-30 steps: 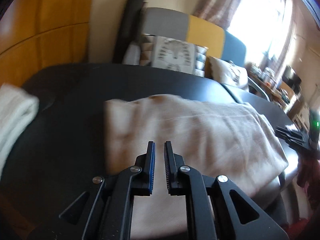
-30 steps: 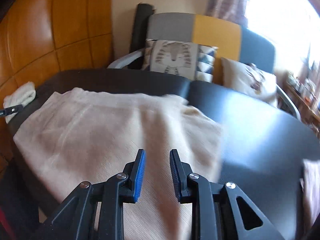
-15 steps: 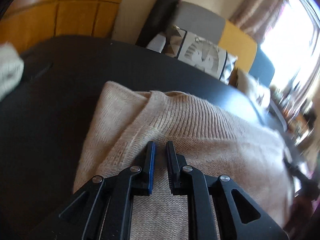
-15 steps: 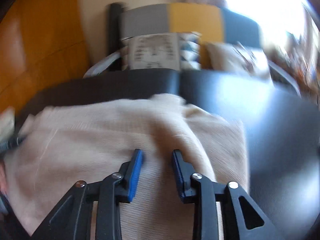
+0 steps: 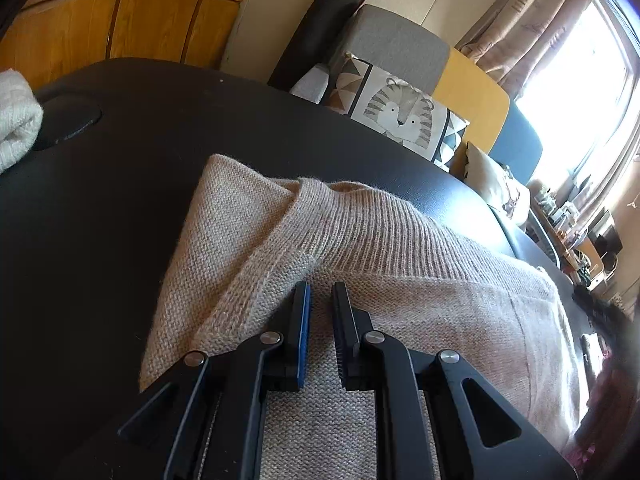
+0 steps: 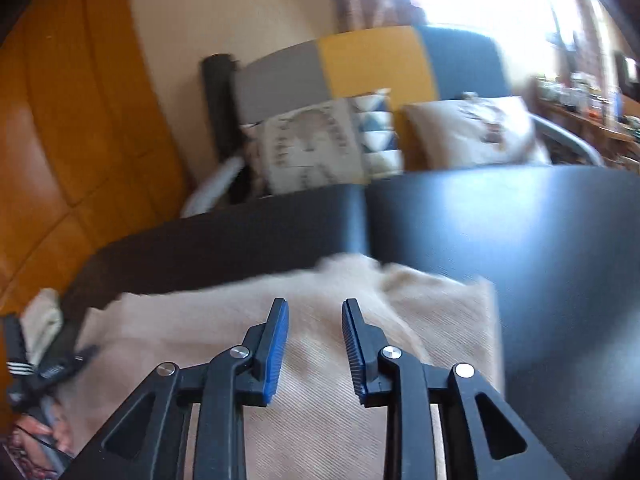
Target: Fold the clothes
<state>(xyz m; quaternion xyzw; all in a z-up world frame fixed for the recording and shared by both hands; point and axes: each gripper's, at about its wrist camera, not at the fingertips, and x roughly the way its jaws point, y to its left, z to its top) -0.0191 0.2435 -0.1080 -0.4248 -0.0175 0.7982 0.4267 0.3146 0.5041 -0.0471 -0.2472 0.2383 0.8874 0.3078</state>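
A beige knit sweater (image 5: 400, 240) lies folded on the black table (image 5: 120, 200), its ribbed hem running across the fold. My left gripper (image 5: 322, 286) hovers low over its left part, just short of the ribbing. Its jaws are almost together, with a thin slit and nothing pinched. In the right wrist view the same sweater (image 6: 400, 320) spreads under my right gripper (image 6: 314, 304). Those jaws stand apart and are closing, with only the cloth below them and nothing between the pads.
A folded white knit (image 5: 16, 120) lies at the table's far left. Behind the table (image 6: 520, 240) stands a grey, yellow and blue sofa (image 6: 372, 64) with a tiger cushion (image 5: 400, 116). Wooden panels (image 6: 60, 140) line the left wall. Bare table top lies right of the sweater.
My left gripper dropped closer to the sweater's left part and rolled, then held still. My right gripper shifted and rolled over the sweater's right part, and its jaws stand slightly wider than at first.
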